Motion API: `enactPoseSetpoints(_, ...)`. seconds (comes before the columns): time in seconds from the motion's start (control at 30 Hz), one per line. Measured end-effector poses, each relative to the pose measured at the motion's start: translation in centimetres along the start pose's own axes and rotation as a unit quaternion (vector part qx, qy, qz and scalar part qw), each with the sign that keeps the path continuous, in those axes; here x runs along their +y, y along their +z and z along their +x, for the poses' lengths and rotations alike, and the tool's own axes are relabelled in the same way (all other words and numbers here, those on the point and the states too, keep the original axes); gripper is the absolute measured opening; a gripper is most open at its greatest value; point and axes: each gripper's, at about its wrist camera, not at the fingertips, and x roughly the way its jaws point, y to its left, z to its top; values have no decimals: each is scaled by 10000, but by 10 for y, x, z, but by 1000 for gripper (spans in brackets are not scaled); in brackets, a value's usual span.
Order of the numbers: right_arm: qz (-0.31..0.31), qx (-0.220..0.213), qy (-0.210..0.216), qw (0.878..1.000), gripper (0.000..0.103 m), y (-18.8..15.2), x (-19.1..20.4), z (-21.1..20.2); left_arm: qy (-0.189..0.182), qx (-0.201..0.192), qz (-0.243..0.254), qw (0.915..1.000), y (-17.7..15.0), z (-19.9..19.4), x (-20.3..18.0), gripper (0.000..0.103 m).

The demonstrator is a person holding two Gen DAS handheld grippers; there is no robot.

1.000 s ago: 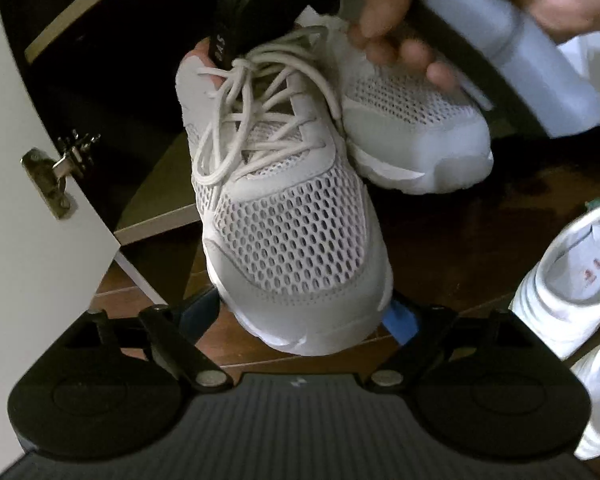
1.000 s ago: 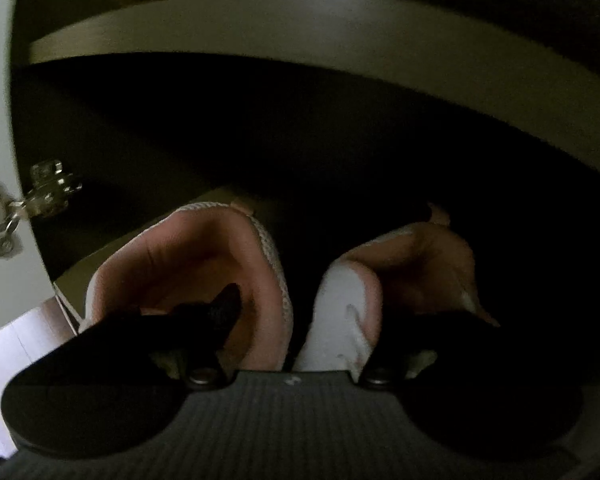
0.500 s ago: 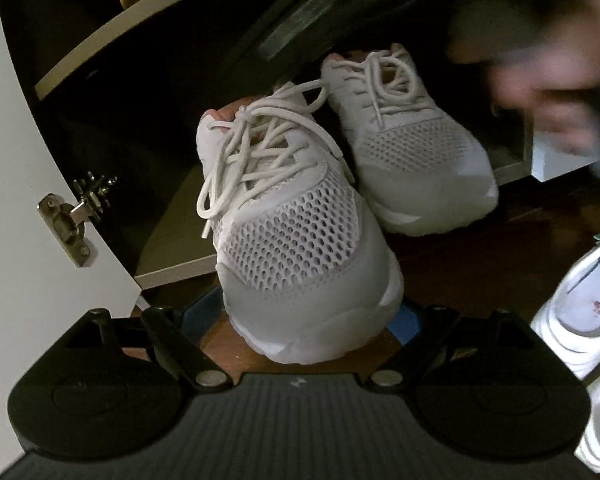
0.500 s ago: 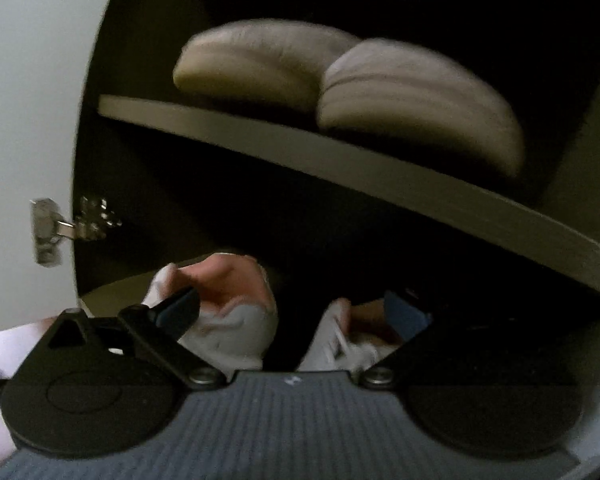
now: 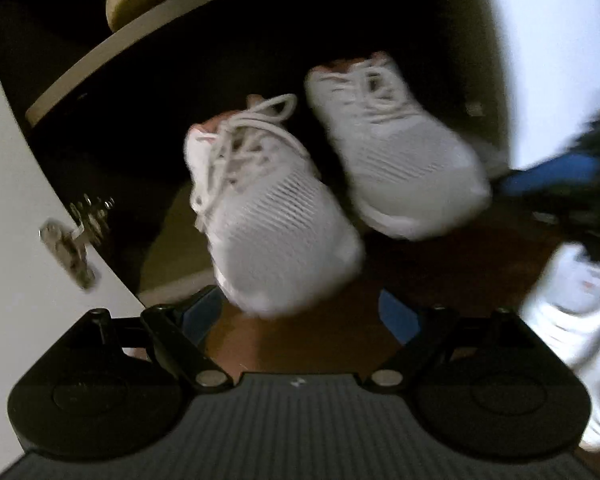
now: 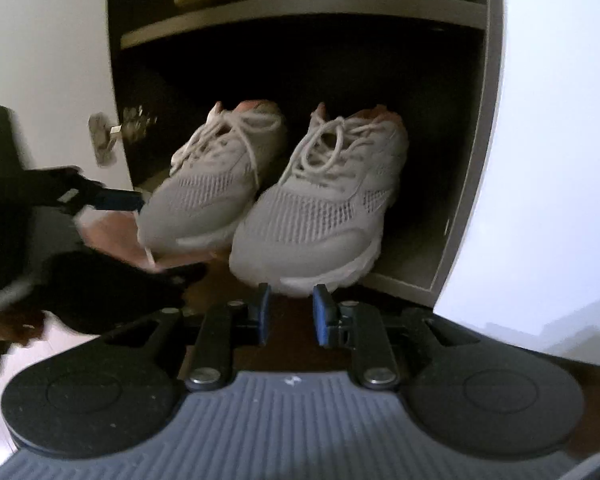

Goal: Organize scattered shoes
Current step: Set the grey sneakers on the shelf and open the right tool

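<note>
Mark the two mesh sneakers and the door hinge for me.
left mesh sneaker (image 6: 204,200), right wrist view, toe mesh.
right mesh sneaker (image 6: 320,216), right wrist view, toe mesh.
door hinge (image 6: 104,140), right wrist view, metal plate.

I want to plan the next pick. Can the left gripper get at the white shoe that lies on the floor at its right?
Probably yes: the left gripper is open and holds nothing, and the white shoe lies uncovered on the wooden floor, nothing between them.

Black claw (image 5: 300,314), blue fingertips (image 5: 396,316)

Two mesh sneakers (image 6: 260,192) sit side by side on the bottom shelf (image 6: 404,268) — toes outward.
</note>
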Motion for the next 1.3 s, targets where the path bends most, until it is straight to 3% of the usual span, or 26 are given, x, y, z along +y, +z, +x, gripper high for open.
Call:
enactPoseSetpoints(0.1,-195,-64,-30,9998,19,-4,3,0,-551,-293,312,9976,-5,-24,-11,88)
enactPoseSetpoints(0.2,-359,-124,-60,9993,19,-3,13,8,-659,-133,683,9954,-5,-15,-20,88)
enactPoseSetpoints(0.33,-437,-61,11,9990,19,6,21,17,-822,-222,525,9950,3,-7,-15,89)
enactPoseSetpoints(0.43,-509,-97,76,9986,19,15,26,23,-577,-156,652,9961,3,1,-16,89)
enactPoseSetpoints(0.6,-592,-101,134,9981,18,25,30,30,-408,-73,464,9981,3,9,-5,89)
enactPoseSetpoints(0.73,-590,-58,61,9982,28,32,29,35,-222,-36,532,9983,2,11,-7,89)
enactPoseSetpoints(1.13,-199,56,-409,9990,28,40,-14,2,-418,-79,474,9980,-1,-6,-31,89)
enactPoseSetpoints(1.2,-196,78,-321,9993,30,40,-18,-5,-608,-165,388,9973,-7,-21,-38,89)
enactPoseSetpoints(1.3,-611,668,876,9920,30,50,-22,-1,-905,-178,228,9955,-19,-47,-50,89)
